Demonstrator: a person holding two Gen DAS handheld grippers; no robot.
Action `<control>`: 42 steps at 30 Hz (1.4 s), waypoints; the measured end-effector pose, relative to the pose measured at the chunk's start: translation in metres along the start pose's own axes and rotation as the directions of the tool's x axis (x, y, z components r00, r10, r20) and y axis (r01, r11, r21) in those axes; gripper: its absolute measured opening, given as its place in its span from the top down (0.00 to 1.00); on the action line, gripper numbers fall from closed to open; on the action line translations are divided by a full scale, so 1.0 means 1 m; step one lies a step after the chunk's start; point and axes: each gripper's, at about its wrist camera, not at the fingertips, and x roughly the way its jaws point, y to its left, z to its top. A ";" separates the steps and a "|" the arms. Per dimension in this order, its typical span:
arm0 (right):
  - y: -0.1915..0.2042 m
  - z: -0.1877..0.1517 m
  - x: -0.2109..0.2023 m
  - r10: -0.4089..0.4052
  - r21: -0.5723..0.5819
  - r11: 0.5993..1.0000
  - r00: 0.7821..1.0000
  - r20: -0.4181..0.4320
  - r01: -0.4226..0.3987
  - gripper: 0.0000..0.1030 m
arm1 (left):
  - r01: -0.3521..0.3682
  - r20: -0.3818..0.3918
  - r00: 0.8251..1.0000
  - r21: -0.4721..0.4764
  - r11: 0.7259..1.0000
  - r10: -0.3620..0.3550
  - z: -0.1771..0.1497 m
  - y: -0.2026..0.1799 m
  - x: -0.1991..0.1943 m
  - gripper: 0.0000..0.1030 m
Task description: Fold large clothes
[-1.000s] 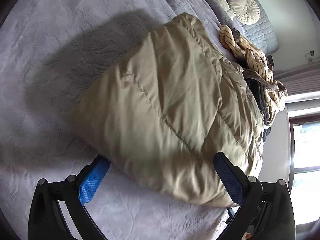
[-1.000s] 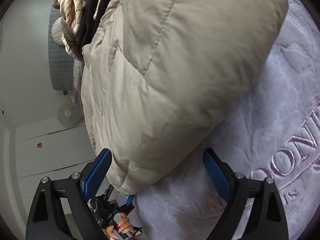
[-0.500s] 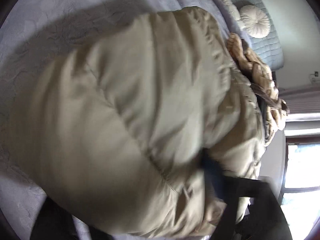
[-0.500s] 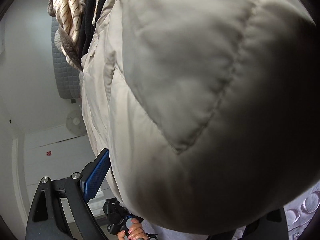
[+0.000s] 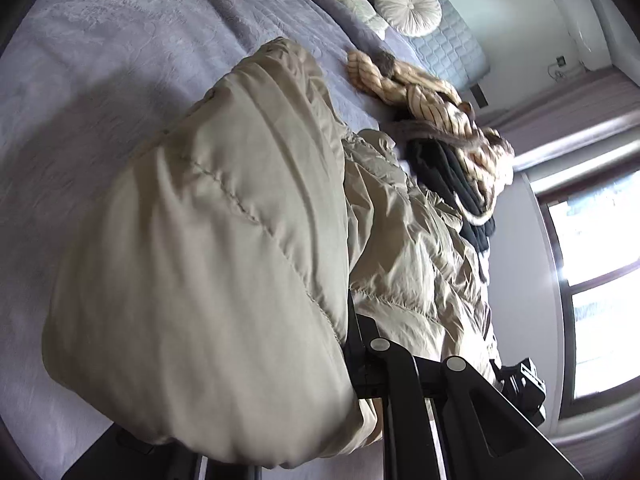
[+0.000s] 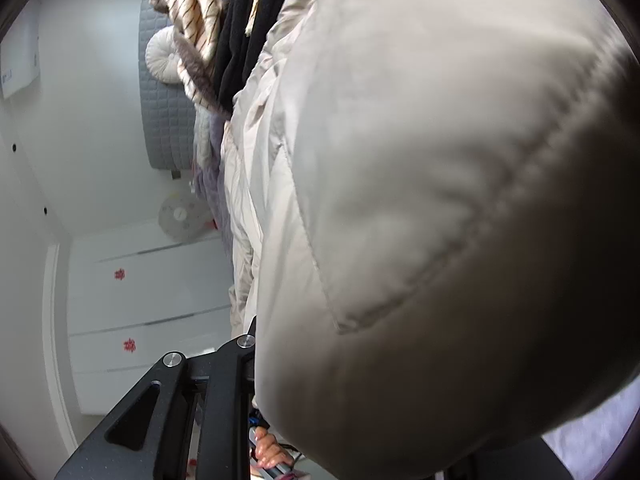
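Observation:
A beige quilted puffer jacket (image 5: 224,240) lies folded on the lilac bed cover (image 5: 100,64). My left gripper (image 5: 320,360) is shut on the jacket's near edge; padded fabric bulges over and hides the fingertips. In the right wrist view the same jacket (image 6: 440,220) fills most of the frame. My right gripper (image 6: 280,360) is shut on its other near corner, with only the left finger arm showing beside the fabric.
A pile of clothes, a cream striped garment (image 5: 424,96) over black ones (image 5: 452,176), lies beyond the jacket. A round cushion (image 5: 408,8) and grey headboard (image 5: 452,48) stand at the bed's far end. A window (image 5: 600,280) is at right; white wardrobes (image 6: 140,300) at left.
Both grippers were open around the jacket's near edge a second ago. They have pushed in and closed on it, and the edge has lifted and bunched toward the cameras.

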 end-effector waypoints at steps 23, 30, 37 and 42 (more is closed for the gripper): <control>-0.052 -0.070 -0.035 -0.219 0.066 0.972 0.973 -0.074 0.224 0.48 | -0.280 -0.295 0.910 0.085 0.956 0.293 -0.105 0.049 -0.044 0.42; 0.002 -0.095 -0.024 -0.414 -0.197 0.902 0.899 -0.144 0.384 0.36 | -0.302 -0.311 0.880 0.217 0.928 0.359 -0.102 0.029 -0.071 0.42; 0.045 -0.147 0.016 -0.451 -0.431 0.843 0.860 -0.240 0.322 0.35 | -0.341 -0.285 0.863 0.281 0.897 0.418 -0.090 0.021 -0.091 0.42; 0.070 -0.184 0.046 -0.502 -0.560 0.768 0.836 -0.223 0.311 0.35 | -0.361 -0.276 0.851 0.309 0.880 0.446 -0.085 0.020 -0.097 0.22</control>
